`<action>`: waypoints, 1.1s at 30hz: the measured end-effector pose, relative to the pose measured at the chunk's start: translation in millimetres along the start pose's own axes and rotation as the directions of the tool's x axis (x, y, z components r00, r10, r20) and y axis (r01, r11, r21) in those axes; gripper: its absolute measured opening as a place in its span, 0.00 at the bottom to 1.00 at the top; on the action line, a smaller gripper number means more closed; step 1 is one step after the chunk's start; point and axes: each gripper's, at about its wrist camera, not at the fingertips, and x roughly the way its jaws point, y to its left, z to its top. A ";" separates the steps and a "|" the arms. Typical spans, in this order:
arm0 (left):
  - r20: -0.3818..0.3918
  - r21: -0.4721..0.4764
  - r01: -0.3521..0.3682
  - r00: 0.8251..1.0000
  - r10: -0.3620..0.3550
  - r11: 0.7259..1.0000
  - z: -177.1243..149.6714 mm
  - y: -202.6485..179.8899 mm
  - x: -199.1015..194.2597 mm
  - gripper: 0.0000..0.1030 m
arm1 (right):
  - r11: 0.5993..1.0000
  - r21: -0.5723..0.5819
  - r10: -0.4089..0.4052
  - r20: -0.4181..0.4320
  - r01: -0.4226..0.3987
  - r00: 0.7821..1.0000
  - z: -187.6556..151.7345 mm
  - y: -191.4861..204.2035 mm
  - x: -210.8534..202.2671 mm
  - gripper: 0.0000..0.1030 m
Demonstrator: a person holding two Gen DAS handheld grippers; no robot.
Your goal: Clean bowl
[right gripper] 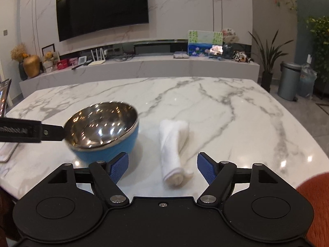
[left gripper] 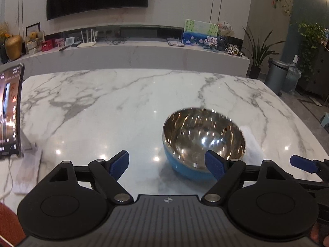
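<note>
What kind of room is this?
Probably a home living room: a big wall television, a long marble shelf with keepsakes, and houseplants behind the marble table.

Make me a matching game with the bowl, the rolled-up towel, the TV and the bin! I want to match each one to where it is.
Things:
1. bowl
2. rolled towel
3. TV
4. bin

Places:
A. up on the wall, behind the long shelf
B. on the floor, past the table's far right corner
C. on the marble table, straight ahead between the right gripper's open fingers
D. on the marble table, to the left of the towel, tilted

Right pairs: 1-D, 2-C, 3-A, 4-B
</note>
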 end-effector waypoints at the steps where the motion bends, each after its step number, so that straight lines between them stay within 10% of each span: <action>1: -0.004 0.001 -0.005 1.000 0.005 1.000 -3.3 0.5 0.3 0.78 | 1.000 -0.016 -0.010 0.002 0.010 1.000 -2.0 3.7 -3.7 0.71; 33: 0.055 0.111 -0.009 0.998 0.003 0.994 -58.0 -5.9 3.3 0.78 | 0.999 -0.012 -0.048 -0.021 0.048 0.999 -25.0 7.0 -18.7 0.72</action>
